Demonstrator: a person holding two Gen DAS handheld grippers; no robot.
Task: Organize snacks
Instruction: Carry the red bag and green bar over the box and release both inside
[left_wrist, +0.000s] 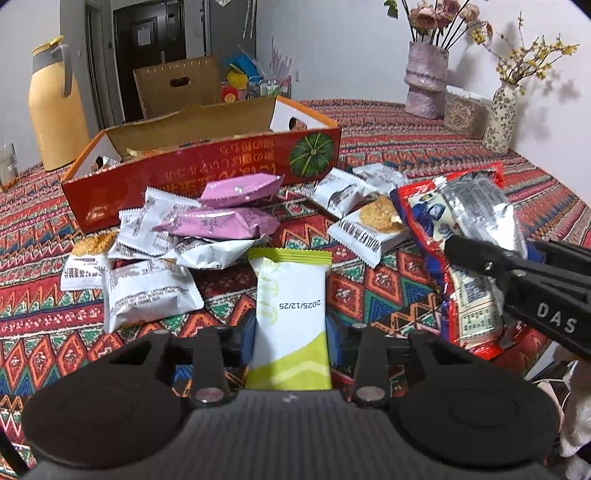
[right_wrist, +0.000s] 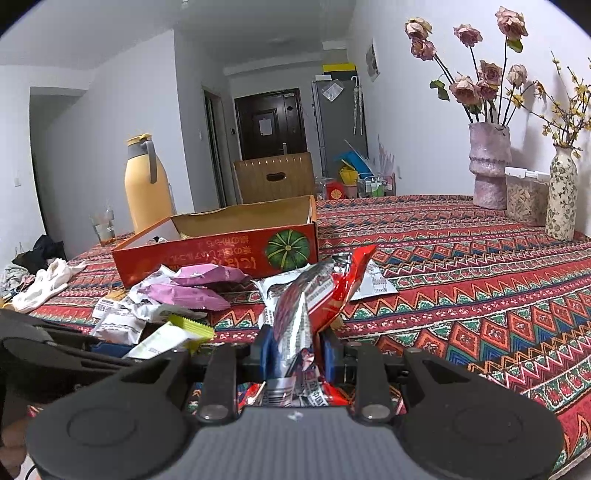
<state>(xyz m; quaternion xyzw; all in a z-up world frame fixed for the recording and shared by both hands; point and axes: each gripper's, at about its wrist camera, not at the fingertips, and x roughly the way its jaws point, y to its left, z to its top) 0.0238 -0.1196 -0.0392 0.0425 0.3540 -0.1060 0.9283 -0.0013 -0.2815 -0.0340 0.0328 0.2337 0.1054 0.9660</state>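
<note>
My left gripper (left_wrist: 291, 341) is shut on a white and lime-green snack packet (left_wrist: 291, 295), which stands between its blue pads; the same packet (right_wrist: 168, 338) shows at lower left in the right wrist view. My right gripper (right_wrist: 295, 350) is shut on a red and silver snack bag (right_wrist: 314, 295), also seen at the right of the left wrist view as a crumpled bag (left_wrist: 461, 236) with the right gripper's black fingers (left_wrist: 491, 264) clamped on it. Pink packets (left_wrist: 229, 218) and white packets (left_wrist: 147, 295) lie loose before the red cardboard box (left_wrist: 177, 181).
The box (right_wrist: 207, 254) is open-topped with a few packets inside. A yellow thermos (left_wrist: 55, 107) and a glass (left_wrist: 8, 166) stand at far left. A pink vase (left_wrist: 426, 81), a clear container (left_wrist: 463, 114) and a floral vase (left_wrist: 500, 118) line the far right. White cloth (right_wrist: 44, 284) lies left.
</note>
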